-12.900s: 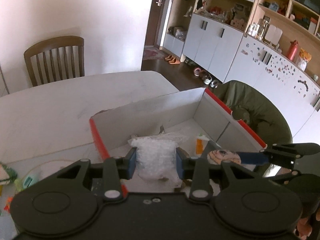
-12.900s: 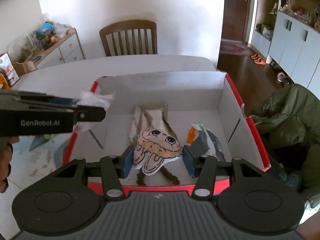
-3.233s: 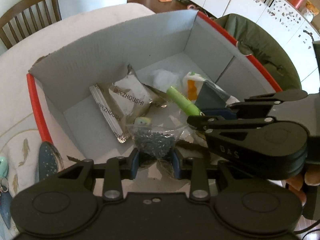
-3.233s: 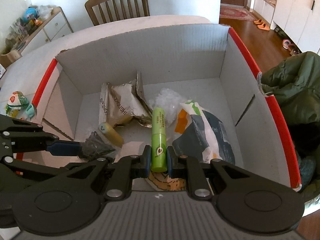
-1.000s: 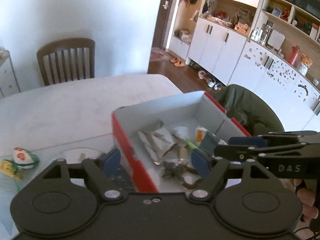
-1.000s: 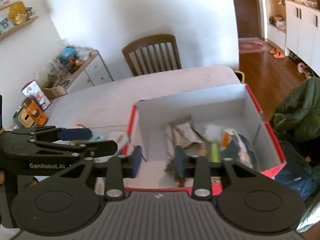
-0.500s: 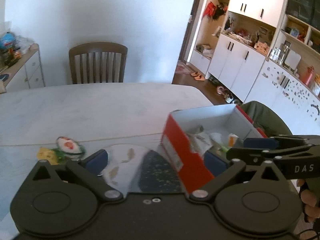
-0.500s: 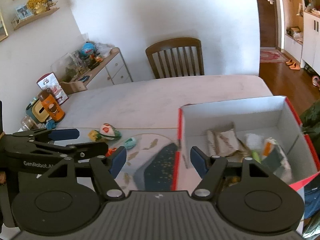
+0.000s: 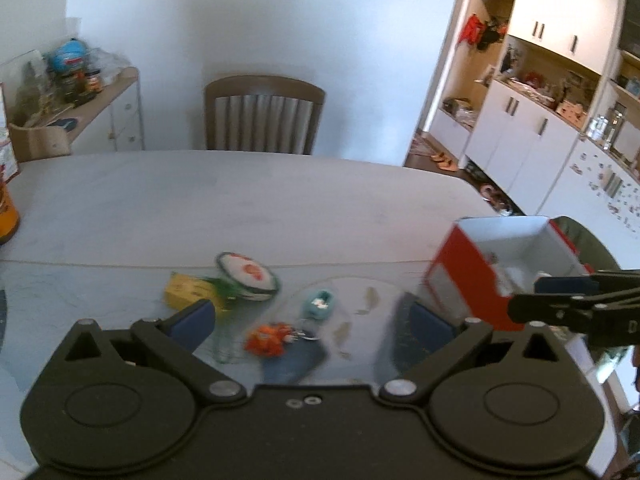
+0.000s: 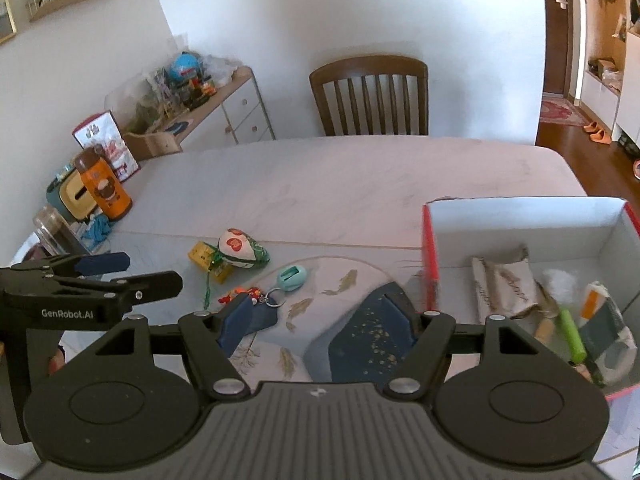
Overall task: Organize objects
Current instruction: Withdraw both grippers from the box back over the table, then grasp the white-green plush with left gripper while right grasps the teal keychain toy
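Both grippers, left gripper [image 9: 310,320] and right gripper [image 10: 318,322], have withdrawn from the red box [image 10: 430,248] with jaws spread and empty, facing the teal keyring [image 10: 291,278] and pouch [image 10: 240,250] left of it, presumably next.

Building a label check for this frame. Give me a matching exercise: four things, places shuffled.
Things:
1. green tube
2. teal keychain case
3. orange bottle
4. wooden chair

Places:
A. far side of the table
B. table's left edge
C. inside the red box
D. on the placemat

Pairs: 1-C, 2-D, 3-B, 4-A
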Tool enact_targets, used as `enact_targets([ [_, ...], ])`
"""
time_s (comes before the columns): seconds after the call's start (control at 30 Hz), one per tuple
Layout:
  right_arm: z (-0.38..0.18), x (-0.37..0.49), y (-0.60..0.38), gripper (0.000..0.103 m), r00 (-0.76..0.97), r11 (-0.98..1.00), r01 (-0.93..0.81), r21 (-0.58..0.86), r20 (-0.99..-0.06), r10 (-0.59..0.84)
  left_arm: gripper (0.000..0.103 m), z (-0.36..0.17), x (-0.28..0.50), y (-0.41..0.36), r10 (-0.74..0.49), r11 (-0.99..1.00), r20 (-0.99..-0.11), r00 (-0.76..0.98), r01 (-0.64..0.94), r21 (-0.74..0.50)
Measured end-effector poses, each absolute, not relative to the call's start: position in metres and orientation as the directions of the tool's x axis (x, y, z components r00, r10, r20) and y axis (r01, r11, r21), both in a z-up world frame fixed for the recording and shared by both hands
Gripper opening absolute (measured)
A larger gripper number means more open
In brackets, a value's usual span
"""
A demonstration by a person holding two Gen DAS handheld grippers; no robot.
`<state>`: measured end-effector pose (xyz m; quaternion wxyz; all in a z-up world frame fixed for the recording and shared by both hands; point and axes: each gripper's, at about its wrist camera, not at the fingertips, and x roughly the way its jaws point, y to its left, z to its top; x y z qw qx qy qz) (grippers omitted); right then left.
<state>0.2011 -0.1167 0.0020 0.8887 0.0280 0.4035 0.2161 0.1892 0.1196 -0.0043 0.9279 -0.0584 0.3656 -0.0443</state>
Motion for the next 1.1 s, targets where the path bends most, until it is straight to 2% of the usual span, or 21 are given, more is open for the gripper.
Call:
enact_targets([
  [0.7, -0.084, 0.274, -0.030, 0.070, 0.511, 0.911, -0.397, 0.115, -0.796, 0.323, 0.103, -0.068, 0.290, 0.175, -0.112, 0.984, -0.774, 0.623, -0.041, -0.175],
  [1.1, -0.121, 0.307, -0.008, 0.070, 0.476, 0.903, -0.412, 0.120, -0.817, 0.326, 0.102, -0.100, 0.327, 0.160, -0.093, 0.994, -0.816, 0.571, 0.008, -0.107],
])
